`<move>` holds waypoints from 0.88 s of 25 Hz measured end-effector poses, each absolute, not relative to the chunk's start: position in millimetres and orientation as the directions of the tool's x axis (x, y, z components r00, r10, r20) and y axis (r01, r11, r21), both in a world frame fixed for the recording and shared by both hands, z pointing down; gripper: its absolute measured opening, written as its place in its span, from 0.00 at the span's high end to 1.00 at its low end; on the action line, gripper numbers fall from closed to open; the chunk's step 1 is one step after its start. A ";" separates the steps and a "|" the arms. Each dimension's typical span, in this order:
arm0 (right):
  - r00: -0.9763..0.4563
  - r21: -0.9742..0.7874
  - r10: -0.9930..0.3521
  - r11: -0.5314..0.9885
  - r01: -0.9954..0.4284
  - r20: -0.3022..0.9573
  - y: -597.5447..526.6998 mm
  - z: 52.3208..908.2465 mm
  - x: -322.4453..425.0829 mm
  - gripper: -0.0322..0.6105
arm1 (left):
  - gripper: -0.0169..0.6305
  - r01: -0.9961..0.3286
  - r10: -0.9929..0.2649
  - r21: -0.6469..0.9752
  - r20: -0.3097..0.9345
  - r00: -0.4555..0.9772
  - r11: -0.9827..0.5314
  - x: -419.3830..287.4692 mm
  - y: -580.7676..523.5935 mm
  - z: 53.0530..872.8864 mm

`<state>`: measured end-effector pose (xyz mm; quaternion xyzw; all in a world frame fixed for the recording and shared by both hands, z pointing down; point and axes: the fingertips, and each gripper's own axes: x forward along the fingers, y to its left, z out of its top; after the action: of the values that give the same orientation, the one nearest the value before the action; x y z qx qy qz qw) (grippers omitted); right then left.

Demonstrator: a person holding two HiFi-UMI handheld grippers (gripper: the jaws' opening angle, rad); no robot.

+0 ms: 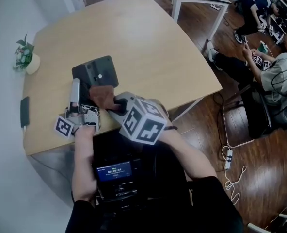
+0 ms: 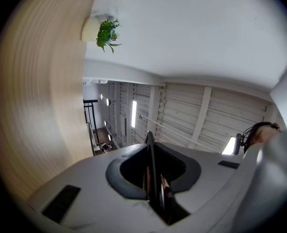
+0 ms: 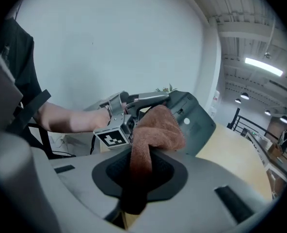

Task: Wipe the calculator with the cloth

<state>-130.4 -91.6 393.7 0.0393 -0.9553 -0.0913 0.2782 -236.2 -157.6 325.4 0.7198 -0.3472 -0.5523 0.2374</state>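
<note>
A: Head view first: how far along is the wipe?

B: Under way, I'd judge. The left gripper (image 1: 76,97) is clamped on the near edge of the calculator (image 1: 96,71). The left gripper view shows that thin dark edge pinched between nearly closed jaws.

A: Where is the calculator?

B: Over the near left part of the table (image 1: 148,47), tipped up from the held edge, its far end toward the middle of the table. I can't tell whether that far end rests on the wood.

A: And the cloth?

B: The brown cloth (image 1: 103,95) is bunched against the near part of the calculator. The right gripper (image 1: 113,102) has its jaws closed on the cloth's tail. How much is already clean I can't say, but the far part is uncovered and probably left to do.

A: The poses?

B: The left gripper angles upward, propping the calculator. The right slants down and in from the person's right, pressing the cloth onto it.
</note>
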 end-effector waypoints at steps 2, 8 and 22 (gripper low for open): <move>-0.866 0.167 -0.145 0.983 -0.073 0.479 -104.7 378.3 -121.4 0.86 | 0.88 -0.218 -0.764 0.733 -0.631 0.137 -0.644 -241.8 -157.2 327.5; -0.895 0.262 -0.395 0.904 -0.338 0.208 -194.9 278.7 -129.0 0.86 | 0.88 -0.174 -0.757 0.737 -0.628 0.181 -0.653 -234.7 -156.6 330.2; -0.855 0.319 -0.023 0.932 0.169 0.519 -91.6 397.7 -146.6 0.86 | 0.88 -0.139 -0.855 0.851 -0.477 0.203 -0.507 -240.2 -187.2 357.9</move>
<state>-146.6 -91.6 397.7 -0.0386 -0.9460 -0.1797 0.2669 -240.2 -187.2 357.9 0.6951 -0.3578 -0.5199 0.3442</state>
